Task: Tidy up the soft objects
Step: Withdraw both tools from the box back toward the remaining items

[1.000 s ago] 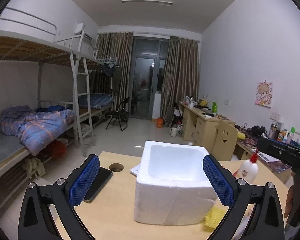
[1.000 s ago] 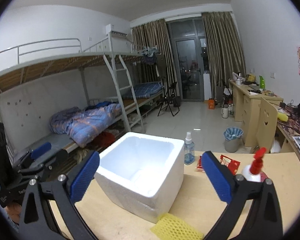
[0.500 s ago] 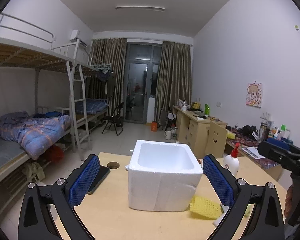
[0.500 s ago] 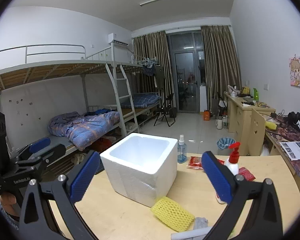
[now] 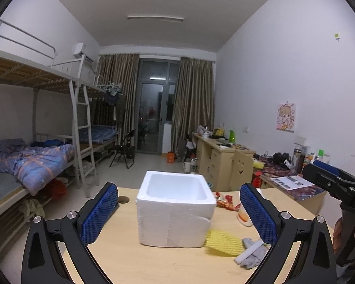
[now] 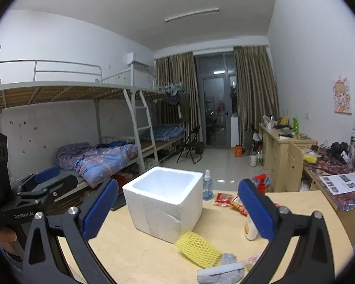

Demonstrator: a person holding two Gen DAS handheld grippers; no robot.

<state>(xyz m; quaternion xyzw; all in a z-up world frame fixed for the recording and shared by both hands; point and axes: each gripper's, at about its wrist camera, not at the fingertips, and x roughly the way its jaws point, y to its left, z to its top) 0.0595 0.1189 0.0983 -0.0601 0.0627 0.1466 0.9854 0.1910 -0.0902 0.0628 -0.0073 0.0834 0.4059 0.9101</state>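
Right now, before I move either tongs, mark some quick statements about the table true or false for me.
1. The foam box is empty. True.
2. The yellow net sleeve lies inside the box. False: it lies on the table, by the box's near corner.
3. Both tongs, left and right, are open and hold nothing. True.
4. The spray bottle lies on its side. False: it stands upright behind the box.

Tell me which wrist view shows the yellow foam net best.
The right wrist view: the yellow foam net lies whole and sharp on the table, beside the white foam box. In the left wrist view it is blurred, its near end partly hidden behind the box corner.
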